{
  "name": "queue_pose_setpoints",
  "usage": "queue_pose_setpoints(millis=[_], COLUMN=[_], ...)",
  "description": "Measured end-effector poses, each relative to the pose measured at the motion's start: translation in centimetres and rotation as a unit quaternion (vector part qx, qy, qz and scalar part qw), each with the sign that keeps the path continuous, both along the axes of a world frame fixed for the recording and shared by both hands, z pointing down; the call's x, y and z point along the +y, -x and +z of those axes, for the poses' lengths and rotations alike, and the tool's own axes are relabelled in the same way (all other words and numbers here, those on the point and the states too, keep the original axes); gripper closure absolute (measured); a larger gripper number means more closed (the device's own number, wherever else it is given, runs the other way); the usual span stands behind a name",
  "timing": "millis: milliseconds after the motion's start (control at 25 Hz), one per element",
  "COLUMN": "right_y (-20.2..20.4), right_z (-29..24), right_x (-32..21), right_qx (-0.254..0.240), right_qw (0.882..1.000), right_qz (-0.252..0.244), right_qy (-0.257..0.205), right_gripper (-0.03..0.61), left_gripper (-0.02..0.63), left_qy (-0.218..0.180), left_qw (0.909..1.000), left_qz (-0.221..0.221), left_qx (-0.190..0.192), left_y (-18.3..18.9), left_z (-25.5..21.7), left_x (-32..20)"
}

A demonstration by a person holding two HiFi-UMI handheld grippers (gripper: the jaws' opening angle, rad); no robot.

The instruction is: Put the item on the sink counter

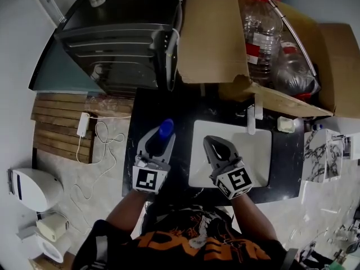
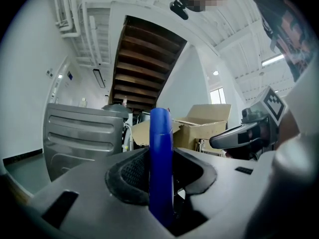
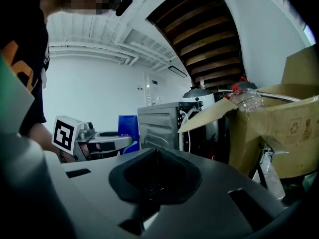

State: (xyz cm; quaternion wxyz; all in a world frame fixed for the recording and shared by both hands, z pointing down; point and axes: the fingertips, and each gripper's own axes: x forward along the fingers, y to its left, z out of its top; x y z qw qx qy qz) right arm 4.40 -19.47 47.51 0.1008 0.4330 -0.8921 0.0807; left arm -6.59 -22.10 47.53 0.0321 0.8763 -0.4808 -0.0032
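Entry: left gripper (image 1: 160, 139) is clamping the upright blue item (image 2: 161, 148), carrying it above the sink counter (image 1: 183, 151). Right gripper (image 1: 216, 145) is idling, jaws together, empty. Next probably needs lowering, then releasing.

Both bare arms reach forward from the torso, the left forearm (image 1: 126, 206) and right forearm (image 1: 250, 207) running nearly parallel. The left tongs (image 1: 160, 138) point ahead, jaws clamped on a blue item (image 1: 166, 128) that stands upright between them. The right tongs (image 1: 216, 145) sit near and level with the left, jaws pressed together with nothing between them.
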Motion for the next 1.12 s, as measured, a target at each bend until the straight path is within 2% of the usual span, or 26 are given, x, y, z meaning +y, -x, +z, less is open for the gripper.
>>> queue_pose_setpoints(millis=[360,840,1120], right_y=[0.8,2.2,2.4], right_z=[2.4,4.8,5.0], right_x=[-0.9,-1.0,-0.5], right_qx=[0.001,0.011,0.013], right_qw=[1.0,0.998,0.998], right_qz=[0.001,-0.014,-0.017], right_qy=[0.028,0.053,0.059], right_gripper=[0.552,0.554,0.554], left_gripper=[0.454,0.454,0.454], left_qy=[0.006,0.015,0.023], left_qw=[0.9997,0.9997,0.9992], left_qz=[-0.005,-0.021,-0.024], left_qx=[-0.022,-0.003,-0.023], left_y=[1.0,1.2,1.8], left_z=[2.5,4.6,7.2], left_x=[-1.5,-2.5,-2.2])
